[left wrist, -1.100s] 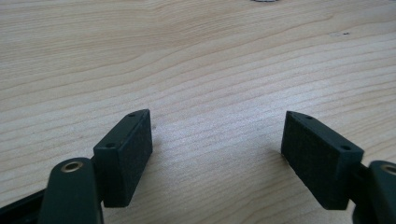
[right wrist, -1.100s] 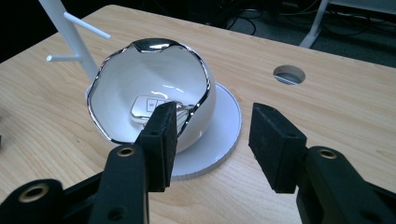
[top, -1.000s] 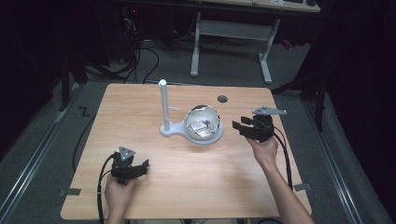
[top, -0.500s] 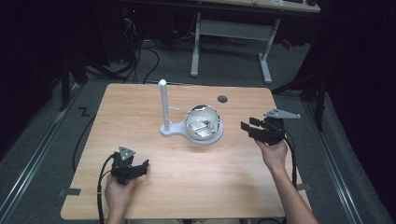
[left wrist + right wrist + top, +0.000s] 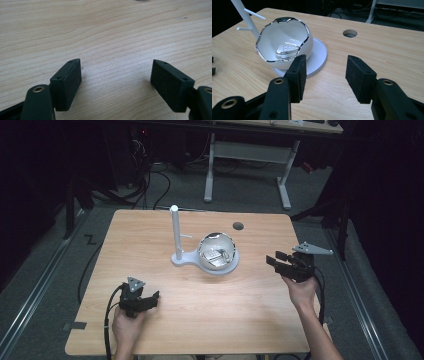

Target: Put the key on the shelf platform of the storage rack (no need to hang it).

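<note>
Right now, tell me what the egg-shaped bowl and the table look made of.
Egg-shaped bowl: likely glazed ceramic or glossy plastic; white, shiny highlights, jagged silver-edged rim. It holds what looks like a car key. Table: wood or wood-look laminate; pale matte grain lines.

A light wooden desk (image 5: 150,235) stands on grey carpet (image 5: 40,275) in a dark room; a white-legged table (image 5: 250,155) and black cables (image 5: 150,180) lie behind.
</note>
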Demonstrator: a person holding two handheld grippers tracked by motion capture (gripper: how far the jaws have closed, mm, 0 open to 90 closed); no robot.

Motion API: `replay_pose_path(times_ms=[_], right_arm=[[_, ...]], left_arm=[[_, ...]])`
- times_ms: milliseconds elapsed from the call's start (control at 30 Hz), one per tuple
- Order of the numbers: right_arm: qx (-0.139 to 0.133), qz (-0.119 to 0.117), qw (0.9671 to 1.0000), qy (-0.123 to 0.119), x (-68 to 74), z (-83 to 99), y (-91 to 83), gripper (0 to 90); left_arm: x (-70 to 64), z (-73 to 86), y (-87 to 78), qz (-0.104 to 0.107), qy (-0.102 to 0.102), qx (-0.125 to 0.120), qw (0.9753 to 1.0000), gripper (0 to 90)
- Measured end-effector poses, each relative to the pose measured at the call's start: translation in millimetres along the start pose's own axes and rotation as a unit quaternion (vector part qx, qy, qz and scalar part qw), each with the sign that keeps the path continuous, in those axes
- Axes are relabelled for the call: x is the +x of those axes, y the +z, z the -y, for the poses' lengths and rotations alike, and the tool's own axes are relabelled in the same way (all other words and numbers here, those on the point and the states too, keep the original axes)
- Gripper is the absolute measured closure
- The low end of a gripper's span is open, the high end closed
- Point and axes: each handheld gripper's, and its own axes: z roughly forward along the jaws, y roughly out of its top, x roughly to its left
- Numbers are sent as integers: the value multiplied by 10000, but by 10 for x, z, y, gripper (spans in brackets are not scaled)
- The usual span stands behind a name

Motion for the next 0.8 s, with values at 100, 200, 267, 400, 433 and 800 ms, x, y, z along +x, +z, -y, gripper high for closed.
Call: replay_pose_path(times_ms=[100,200,267,400,433,800], right_arm=[[-8,-15,10000,19,-4,42,-38,518],[2,-12,10000,60,-18,83,-75,520],[-20,-15,9999,103,-24,109,-105,521],[-44,-25,9999,122,-27,161,-158,521],[-55,-25,9999,142,-24,176,-169,521],[-103,-156,9994,280,14,323,-197,521]], left_arm=[[-1,0,0,-4,3,2,10000,249],[0,0,0,-2,-2,1,10000,249],[-2,0,0,-5,3,0,10000,249],[-2,0,0,-4,3,1,10000,249],[-2,0,0,-5,4,1,10000,249],[-2,0,0,7,9,1,10000,245]])
